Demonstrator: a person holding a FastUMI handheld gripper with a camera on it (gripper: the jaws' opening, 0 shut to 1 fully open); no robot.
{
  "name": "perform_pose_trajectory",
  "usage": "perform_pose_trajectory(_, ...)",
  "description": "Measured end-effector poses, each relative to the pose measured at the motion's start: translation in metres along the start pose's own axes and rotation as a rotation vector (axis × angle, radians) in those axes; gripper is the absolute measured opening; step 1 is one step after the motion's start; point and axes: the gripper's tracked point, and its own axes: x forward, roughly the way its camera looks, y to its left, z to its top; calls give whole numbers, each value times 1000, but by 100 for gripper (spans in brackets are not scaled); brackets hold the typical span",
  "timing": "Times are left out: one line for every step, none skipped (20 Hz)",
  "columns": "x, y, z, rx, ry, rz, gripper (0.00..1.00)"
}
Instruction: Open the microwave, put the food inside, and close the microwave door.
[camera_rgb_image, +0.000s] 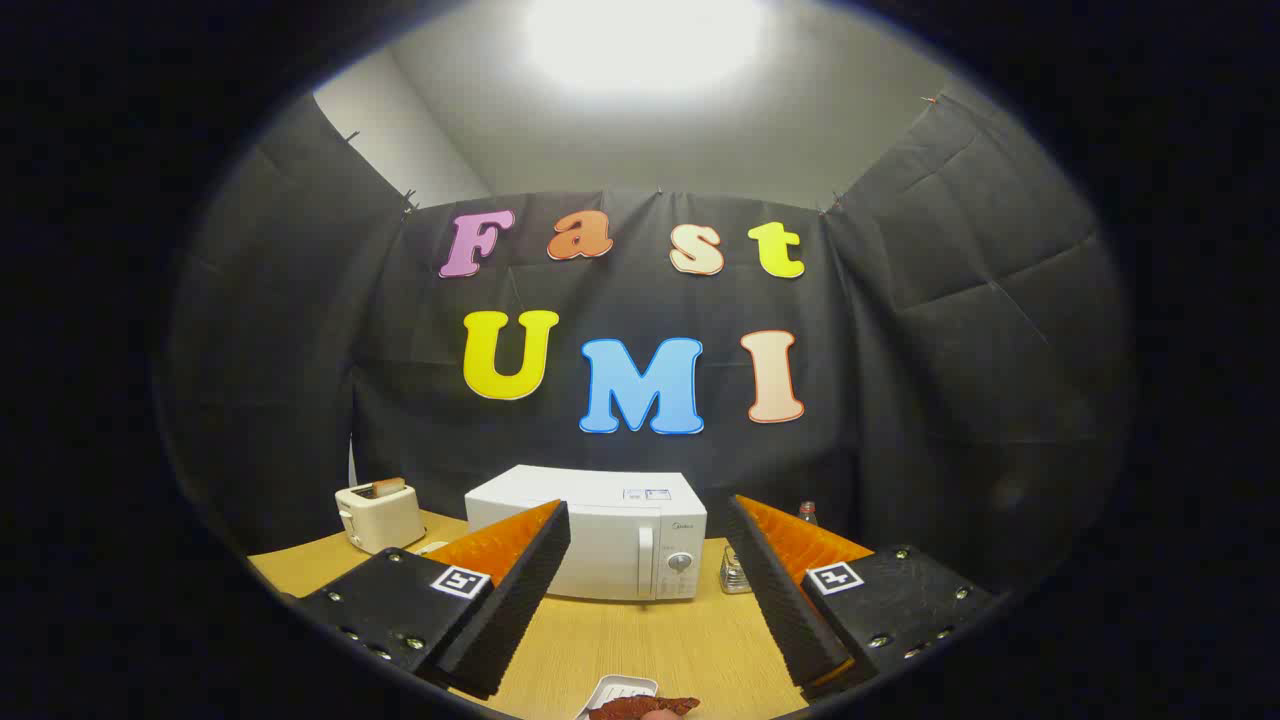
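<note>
I have the gripper (648, 575) up above the near part of the table (640, 640), its two fingers spread wide and nothing between them; they touch nothing. Through the gap I look straight at the microwave (600, 535), which stands toward the table's far edge, close to the booth wall. Its door is closed, with an upright handle (645, 562) at the door's right side and a dial (679, 563) just right of that on the control strip. My left finger covers part of the microwave's left front from this angle, but it is well short of the microwave itself.

The food (645, 707) lies at the near edge of the table, a dark reddish piece next to a small white tray (620, 692); whether it rests on the tray or just beside it I cannot tell, since both are cut off low in my view. They sit between the fingers and nearer than the tips.

At the far left corner stands a toaster (378, 515) with something in its slot. Just right of the microwave is a small glass jar (735, 572), and behind my right finger the cap of a bottle (807, 513) pokes up.
</note>
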Motion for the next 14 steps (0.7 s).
perform_pose_trajectory(2, 0, -1, -3, -1, -3, 99)
perform_pose_trajectory(4, -1, -1, -3, 0, -7, 99)
perform_pose_trajectory(5, -1, -2, 3, 2, -8, 99)
perform_pose_trajectory(8, 0, -1, 9, 2, -6, 99)
perform_pose_trajectory(9, 2, -1, 9, 2, -5, 99)
perform_pose_trajectory(12, 1, -1, 1, 0, -5, 99)
perform_pose_trajectory(16, 0, 0, -8, -5, -5, 99)
perform_pose_trajectory(19, -1, 0, -12, -13, -3, 99)
perform_pose_trajectory(24, 1, -1, -15, -15, 0, 99)
perform_pose_trajectory(30, 1, -2, -15, -12, 4, 99)
perform_pose_trajectory(35, 2, -4, -13, -10, 9, 99)
perform_pose_trajectory(42, 1, -5, -10, -8, 11, 99)
perform_pose_trajectory(48, 1, -7, -4, -7, 14, 99)
perform_pose_trajectory(56, 1, -9, 2, -3, 20, 99)
